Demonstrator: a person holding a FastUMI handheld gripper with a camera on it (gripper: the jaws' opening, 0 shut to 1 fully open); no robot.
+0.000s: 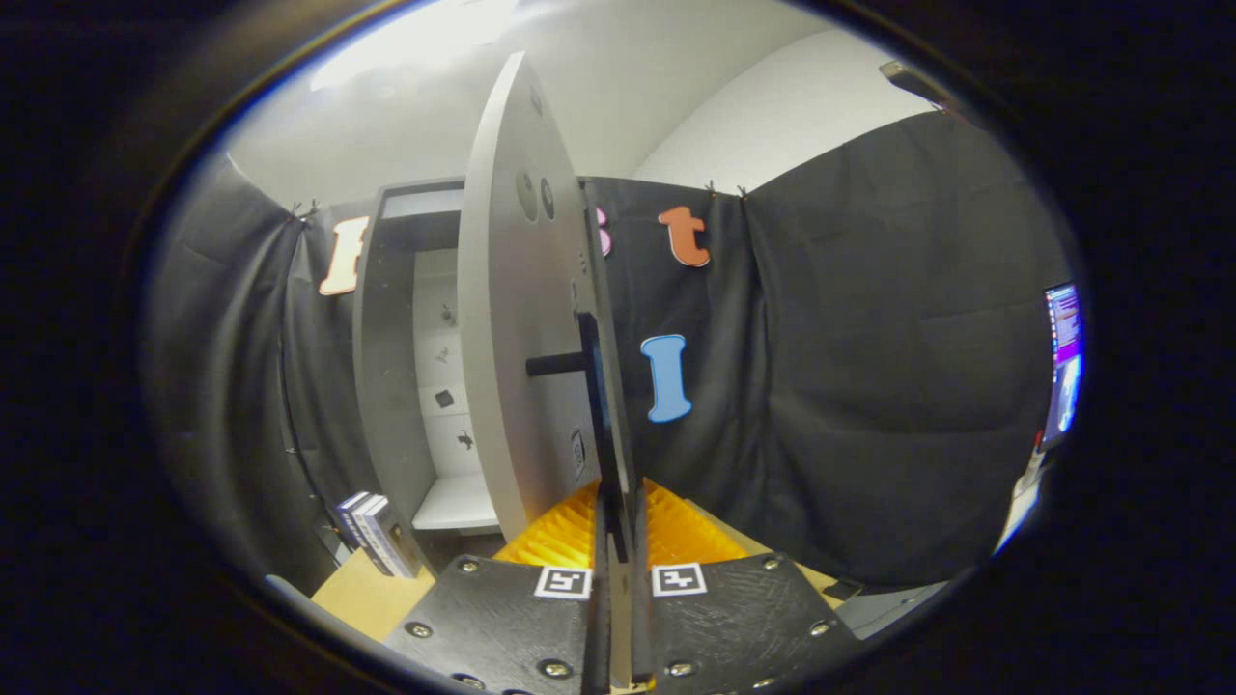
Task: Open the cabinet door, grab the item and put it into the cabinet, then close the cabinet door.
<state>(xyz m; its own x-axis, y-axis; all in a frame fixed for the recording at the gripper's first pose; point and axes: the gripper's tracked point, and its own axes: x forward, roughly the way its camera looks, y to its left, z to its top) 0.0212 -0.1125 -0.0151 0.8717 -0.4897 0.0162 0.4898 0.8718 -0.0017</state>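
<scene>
Fingers (618,541) closed on the free edge of the cabinet door (517,319), one to each side of the thin panel, pressed against it. Door swung open, edge-on toward the camera, rising straight up from between the fingers. Dark handle bar (591,386) standing upright along the door's edge, just above the fingertips, joined to the door face by a short dark post (555,364). Two round hinge cups high on the door's inner face.

Cabinet (386,376) beyond and to the left of the door, tall and grey, its inside open to view: pale back wall with a few small dark marks, a light shelf (454,504) low down.

Item to be stored: a small box (377,534) with dark and white sides, standing upright on the wooden table (372,594), just left of the cabinet's foot and well off to the left of the fingers, not touched by them. Cannot tell whether it is one box or two packs side by side.

Lit screen (1062,362) far to the right, past the dark cloth wall.
</scene>
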